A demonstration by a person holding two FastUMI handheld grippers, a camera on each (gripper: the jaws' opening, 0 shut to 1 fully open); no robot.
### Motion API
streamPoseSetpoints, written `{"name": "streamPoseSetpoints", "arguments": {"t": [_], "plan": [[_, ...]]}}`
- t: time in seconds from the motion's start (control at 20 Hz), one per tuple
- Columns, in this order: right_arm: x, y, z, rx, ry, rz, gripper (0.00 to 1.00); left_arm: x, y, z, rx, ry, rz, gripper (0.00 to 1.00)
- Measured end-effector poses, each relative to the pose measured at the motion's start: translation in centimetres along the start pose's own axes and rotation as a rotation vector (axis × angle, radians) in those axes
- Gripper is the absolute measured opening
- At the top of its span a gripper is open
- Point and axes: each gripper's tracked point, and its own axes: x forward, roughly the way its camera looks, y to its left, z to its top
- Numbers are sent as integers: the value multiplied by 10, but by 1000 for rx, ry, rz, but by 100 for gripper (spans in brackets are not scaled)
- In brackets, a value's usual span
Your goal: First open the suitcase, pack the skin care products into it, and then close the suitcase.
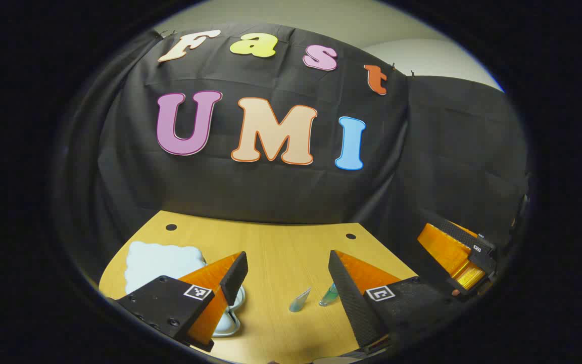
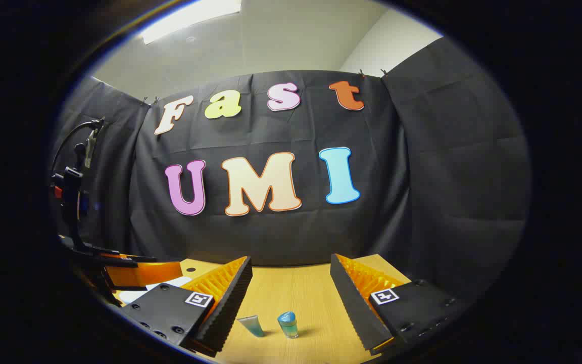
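Pale-blue suitcase point(image 1: 162, 263) unopened on wooden worktop point(image 1: 281, 253); left gripper point(image 1: 287, 280), right gripper point(image 2: 291, 288), fingers apart, empty. Best steady shell, then lift lid.

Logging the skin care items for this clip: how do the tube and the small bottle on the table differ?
The tube is flat and tapering, lying tilted on the table; the small bottle is round and stands upright. The bottle carries a blue cap on a clear body, whereas the tube shows no distinct cap. The tube lies left of the bottle in the right gripper view. Both are teal-tinted, small and ungripped.
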Motion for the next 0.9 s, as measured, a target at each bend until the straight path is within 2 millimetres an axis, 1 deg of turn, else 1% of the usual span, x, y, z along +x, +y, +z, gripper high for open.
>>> {"name": "streamPoseSetpoints", "arguments": {"t": [0.05, 0.2, 0.3, 0.35, 0.45, 0.5, 0.65, 0.7, 0.8, 0.9], "plan": [[2, -2, 0, -6, 1, 0, 97, 0, 3, 0, 2, -2, 11, 95], [6, -2, 3, -6, -2, 10, 97, 3, 12, -4, -4, 17, 34, 94], [8, -1, 0, 8, 6, 21, 97, 7, 20, -8, -14, 43, 48, 95], [9, 0, -3, 13, 14, 29, 97, 10, 27, -14, -20, 60, 58, 94], [10, 2, -12, 11, 39, 42, 97, 16, 40, -29, -37, 126, 72, 94], [10, 1, -16, 8, 53, 47, 97, 19, 46, -40, -45, 164, 83, 94], [9, 0, -31, 5, 92, 51, 98, 26, 79, -74, -41, 330, 178, 94], [9, -2, -34, 9, 102, 49, 97, 28, 88, -84, -47, 388, 197, 94], [7, -6, -42, 21, 126, 45, 97, 32, 92, -106, -94, 512, 204, 94], [6, -14, -48, 24, 146, 31, 97, 38, 95, -116, -154, 587, 195, 95]]}}
